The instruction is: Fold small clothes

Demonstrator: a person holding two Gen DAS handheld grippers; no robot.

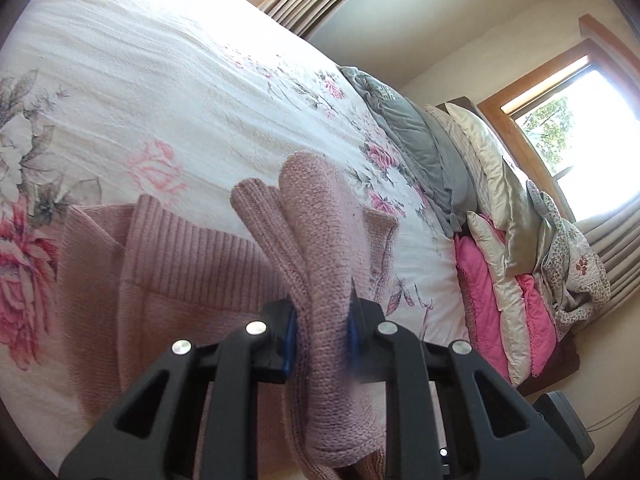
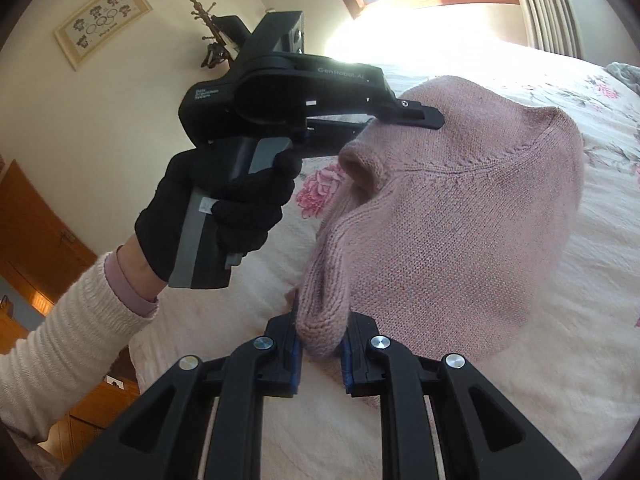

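Pink knit sweater point(image 2: 460, 216) lifted off bed point(image 1: 160, 92) — both grippers, left point(image 1: 322, 328) & right point(image 2: 320, 354), pinching it; fold barely begun, approx.

Your right gripper point(image 2: 320, 350) has its jaws pinched on a fold of the pink sweater point(image 2: 460, 220); ahead and left of them, your gloved hand point(image 2: 224, 208) holds the left gripper point(image 2: 404, 120) against it.

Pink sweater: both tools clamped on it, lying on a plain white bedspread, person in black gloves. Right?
Not quite: the bedspread is floral, white with pink roses, as the left wrist view shows. The rest holds: the left tool and right tool each clamp the pink sweater, and the visible gloved hand is black.
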